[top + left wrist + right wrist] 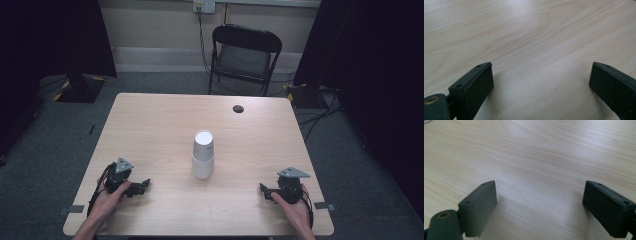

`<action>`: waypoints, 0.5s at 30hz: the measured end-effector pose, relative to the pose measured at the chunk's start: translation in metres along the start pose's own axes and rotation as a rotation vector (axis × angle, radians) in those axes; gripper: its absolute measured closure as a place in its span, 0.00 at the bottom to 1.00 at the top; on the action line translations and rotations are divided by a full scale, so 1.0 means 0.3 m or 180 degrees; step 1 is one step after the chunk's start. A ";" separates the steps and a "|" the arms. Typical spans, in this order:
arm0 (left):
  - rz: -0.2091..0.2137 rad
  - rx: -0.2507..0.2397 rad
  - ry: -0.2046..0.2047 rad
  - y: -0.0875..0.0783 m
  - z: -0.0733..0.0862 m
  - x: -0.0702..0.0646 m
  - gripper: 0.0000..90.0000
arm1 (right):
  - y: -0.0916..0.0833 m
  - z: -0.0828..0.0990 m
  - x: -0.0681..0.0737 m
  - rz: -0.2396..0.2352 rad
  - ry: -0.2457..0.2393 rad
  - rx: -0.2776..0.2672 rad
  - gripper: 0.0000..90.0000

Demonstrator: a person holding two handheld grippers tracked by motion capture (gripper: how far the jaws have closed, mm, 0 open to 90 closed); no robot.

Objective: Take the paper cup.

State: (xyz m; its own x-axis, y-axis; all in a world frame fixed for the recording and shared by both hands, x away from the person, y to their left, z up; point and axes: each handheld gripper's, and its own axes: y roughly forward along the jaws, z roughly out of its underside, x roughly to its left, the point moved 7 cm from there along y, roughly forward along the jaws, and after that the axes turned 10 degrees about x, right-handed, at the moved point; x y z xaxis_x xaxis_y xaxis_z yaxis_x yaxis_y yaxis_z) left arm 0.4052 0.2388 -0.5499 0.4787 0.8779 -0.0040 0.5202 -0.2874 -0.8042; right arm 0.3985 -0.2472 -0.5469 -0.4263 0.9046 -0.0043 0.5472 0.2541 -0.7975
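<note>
Both grippers black: left gripper (142, 186), right gripper (263, 190); grey three-cornered top plates, black cables; forearms seemingly bare.

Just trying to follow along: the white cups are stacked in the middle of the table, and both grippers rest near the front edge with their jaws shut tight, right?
Not quite: the jaws stand wide open, with bare table between them in each gripper view. The rest holds: in the high view the white cups stand stacked mid-table, the left gripper and right gripper near the front edge.

A pale wood-grain desk (150, 130) carries stacked white paper cups (203, 155) upside down at its centre; a dark grommet hole (238, 108) sits toward one o'clock.
</note>
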 end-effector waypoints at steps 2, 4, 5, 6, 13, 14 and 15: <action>0.0001 0.0007 0.0010 0.000 0.000 0.001 0.05 | 0.000 0.000 0.000 -0.0011 -0.0007 -0.0003 0.13; 0.0006 -0.0003 -0.0005 0.001 0.000 0.000 0.05 | -0.001 0.000 0.000 -0.0017 -0.0013 -0.0004 0.13; 0.0006 -0.0003 -0.0001 0.001 -0.001 0.000 0.05 | 0.000 0.000 0.001 -0.0036 -0.0014 -0.0003 0.13; 0.0004 -0.0001 0.0001 0.000 0.000 0.000 0.05 | -0.002 -0.001 0.002 -0.0050 -0.0016 -0.0003 0.15; 0.0070 0.0027 0.0070 0.002 0.001 -0.001 0.02 | -0.038 -0.032 0.049 -0.0395 -0.0065 -0.0222 0.23; 0.0071 0.0027 0.0070 0.002 0.001 -0.001 0.02 | -0.043 -0.034 0.054 -0.0381 -0.0090 -0.0238 0.22; 0.0071 0.0027 0.0071 0.002 0.001 -0.001 0.02 | -0.053 -0.041 0.064 -0.0382 -0.0142 -0.0305 0.22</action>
State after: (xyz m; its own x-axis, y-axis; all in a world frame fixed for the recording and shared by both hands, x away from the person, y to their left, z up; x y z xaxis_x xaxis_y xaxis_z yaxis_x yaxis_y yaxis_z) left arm 0.4051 0.2383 -0.5506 0.5057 0.8626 -0.0088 0.5033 -0.3033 -0.8091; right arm 0.3905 -0.2297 -0.5268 -0.5232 0.8502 0.0590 0.5557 0.3929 -0.7327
